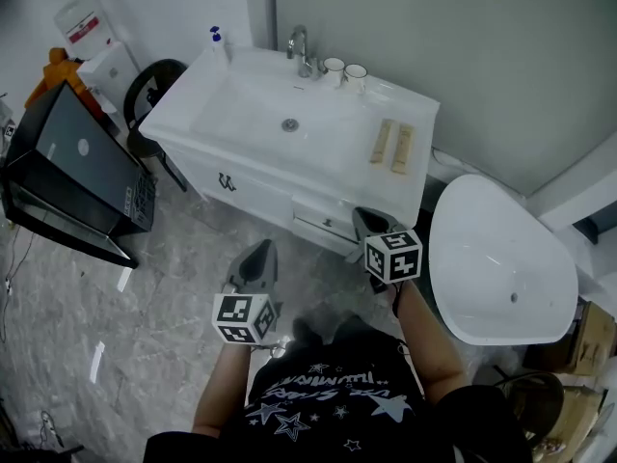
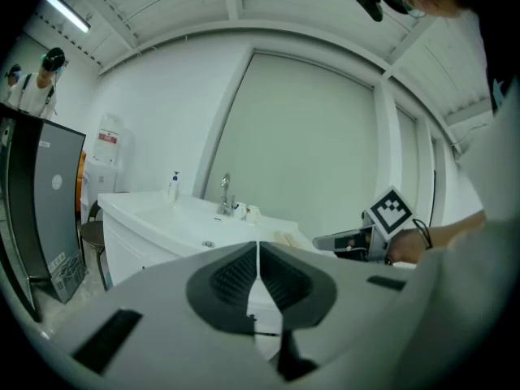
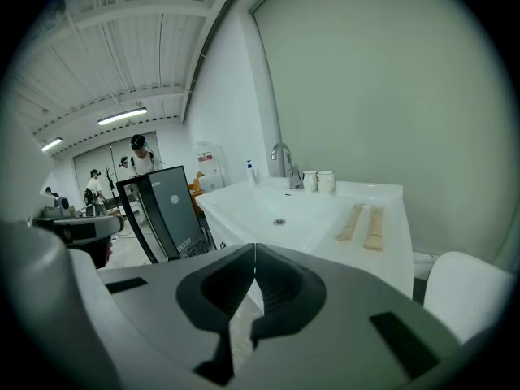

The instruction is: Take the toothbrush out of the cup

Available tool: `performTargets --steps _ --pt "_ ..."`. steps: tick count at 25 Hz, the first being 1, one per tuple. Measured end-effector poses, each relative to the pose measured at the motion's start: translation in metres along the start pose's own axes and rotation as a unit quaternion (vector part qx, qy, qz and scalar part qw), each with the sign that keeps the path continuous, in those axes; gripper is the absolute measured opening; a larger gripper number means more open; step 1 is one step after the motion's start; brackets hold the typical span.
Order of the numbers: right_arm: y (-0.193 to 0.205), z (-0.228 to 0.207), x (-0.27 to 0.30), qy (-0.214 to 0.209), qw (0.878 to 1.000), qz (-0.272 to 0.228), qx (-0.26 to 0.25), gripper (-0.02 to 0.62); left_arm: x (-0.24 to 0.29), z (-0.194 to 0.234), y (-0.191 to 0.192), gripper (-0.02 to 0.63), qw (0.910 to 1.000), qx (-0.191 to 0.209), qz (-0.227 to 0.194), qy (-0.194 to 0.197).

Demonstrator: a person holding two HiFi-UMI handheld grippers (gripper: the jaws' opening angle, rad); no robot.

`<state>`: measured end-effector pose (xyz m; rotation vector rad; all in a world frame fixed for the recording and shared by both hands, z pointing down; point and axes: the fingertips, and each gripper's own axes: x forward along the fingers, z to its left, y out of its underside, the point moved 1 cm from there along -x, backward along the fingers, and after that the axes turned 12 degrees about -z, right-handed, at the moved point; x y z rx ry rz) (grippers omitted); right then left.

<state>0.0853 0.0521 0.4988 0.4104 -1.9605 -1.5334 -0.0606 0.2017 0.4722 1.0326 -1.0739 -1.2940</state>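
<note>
While both my grippers hang over the grey floor (image 1: 183,297) short of the vanity (image 1: 260,196), their jaws are pressed together with nothing in them. The left gripper (image 1: 260,251) sits lower in the head view and the right gripper (image 1: 369,222) is close to the cabinet's front edge.

The two cups (image 1: 344,68) stand side by side at the back rim, just right of the faucet (image 1: 301,51). They are too small for me to make out a toothbrush in either. Two pale strips (image 1: 392,147) lie side by side on the counter right of the basin (image 1: 253,104), and a pump bottle (image 1: 216,39) stands at the back left corner.

Bare floor runs along the cabinet front. A black stool (image 1: 145,95) and a dark screen (image 1: 67,172) crowd the left side, and a white oval fixture (image 1: 501,258) sits near the vanity's right end.

Both gripper views show people (image 3: 140,157) standing beyond the screen, whom the head view does not — and only the left gripper view shows my other gripper side-on, its marker cube (image 2: 392,210) uppermost.
</note>
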Motion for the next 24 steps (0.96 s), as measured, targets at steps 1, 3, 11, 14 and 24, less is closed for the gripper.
performTargets --steps 1,3,11,14,24 --pt "-0.002 -0.001 -0.002 -0.001 1.0 -0.002 -0.001 0.015 -0.001 -0.003 -0.002 0.021 1.0 0.003 -0.002 0.0" --pt "-0.004 -0.001 -0.007 -0.006 1.0 -0.006 -0.004 0.015 -0.003 -0.007 -0.003 0.02 1.0 0.007 -0.005 -0.005" --pt "-0.002 -0.01 -0.047 -0.04 0.999 -0.001 -0.024 0.014 -0.013 -0.053 -0.003 0.02 0.9994 0.012 -0.011 -0.03" --pt "0.002 -0.017 -0.071 -0.05 0.998 0.0 -0.028 0.014 -0.023 -0.08 0.001 0.02 0.9992 0.012 -0.009 -0.038" --pt "0.024 -0.024 -0.139 -0.089 0.995 -0.001 -0.036 0.014 -0.067 -0.154 0.021 0.02 0.9977 0.018 -0.009 -0.065"
